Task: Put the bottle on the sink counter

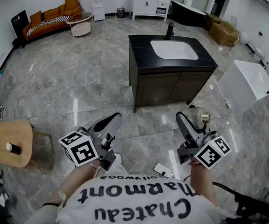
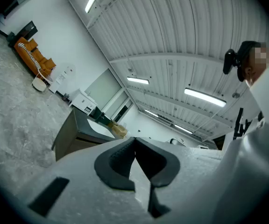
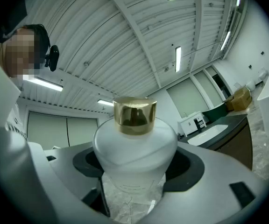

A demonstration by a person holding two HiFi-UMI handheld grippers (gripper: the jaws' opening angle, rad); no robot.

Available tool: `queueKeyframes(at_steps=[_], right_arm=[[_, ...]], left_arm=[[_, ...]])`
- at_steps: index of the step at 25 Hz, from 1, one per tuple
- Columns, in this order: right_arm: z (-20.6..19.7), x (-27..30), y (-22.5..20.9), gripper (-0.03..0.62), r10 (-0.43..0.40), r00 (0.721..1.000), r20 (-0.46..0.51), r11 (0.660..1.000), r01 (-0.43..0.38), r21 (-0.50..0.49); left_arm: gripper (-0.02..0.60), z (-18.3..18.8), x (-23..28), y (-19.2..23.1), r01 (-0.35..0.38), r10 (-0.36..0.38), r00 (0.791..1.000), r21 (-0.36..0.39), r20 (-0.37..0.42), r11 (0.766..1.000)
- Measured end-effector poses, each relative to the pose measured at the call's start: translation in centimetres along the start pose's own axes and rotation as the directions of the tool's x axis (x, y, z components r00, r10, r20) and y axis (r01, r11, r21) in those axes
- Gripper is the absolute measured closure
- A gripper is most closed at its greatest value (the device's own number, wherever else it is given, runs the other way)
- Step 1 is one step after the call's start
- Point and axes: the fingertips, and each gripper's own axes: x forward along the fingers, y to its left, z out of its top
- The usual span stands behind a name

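A frosted white bottle [image 3: 134,148] with a gold cap [image 3: 134,111] stands between the jaws of my right gripper [image 3: 137,171], which is shut on its body. In the head view the bottle [image 1: 201,117] pokes out beside the right gripper [image 1: 188,122], held over the floor in front of the sink counter. The sink counter [image 1: 141,55] is a dark cabinet with a black top, a white basin and a black faucet [image 1: 170,30], further ahead. My left gripper [image 1: 111,122] is shut with nothing in it, its tips meeting in the left gripper view [image 2: 135,143].
A round wooden stool [image 1: 10,143] stands at the left. A white box [image 1: 249,80] sits on the floor right of the counter. An orange sofa [image 1: 50,17], a round side table [image 1: 81,23] and a white cabinet [image 1: 149,4] line the far wall. A cable trails over the floor [image 1: 46,85].
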Motion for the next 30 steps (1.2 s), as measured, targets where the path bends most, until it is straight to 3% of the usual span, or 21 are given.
queueKeyframes(at_steps=[14, 20, 30], right_arm=[[0.8, -0.2, 0.1, 0.252, 0.023, 1.0, 0.004, 1.0, -0.023, -0.004], [0.4, 3.1, -1.3, 0.252, 0.002, 1.0, -0.011, 1.0, -0.002, -0.012], [1.6, 12.3, -3.9, 0.252, -0.093, 0.995, 0.046, 0.995, 0.095, -0.032]], left_arm=[[0.566, 0.4, -1.2, -0.1, -0.035, 0.034, 0.998, 0.01, 0.043, 0.999], [0.566, 2.3, 1.0, 3.2, -0.014, 0.014, 0.999, 0.007, 0.031, 1.0], [0.566, 9.4, 5.7, 11.6, 0.025, -0.025, 1.0, 0.055, -0.003, 0.998]])
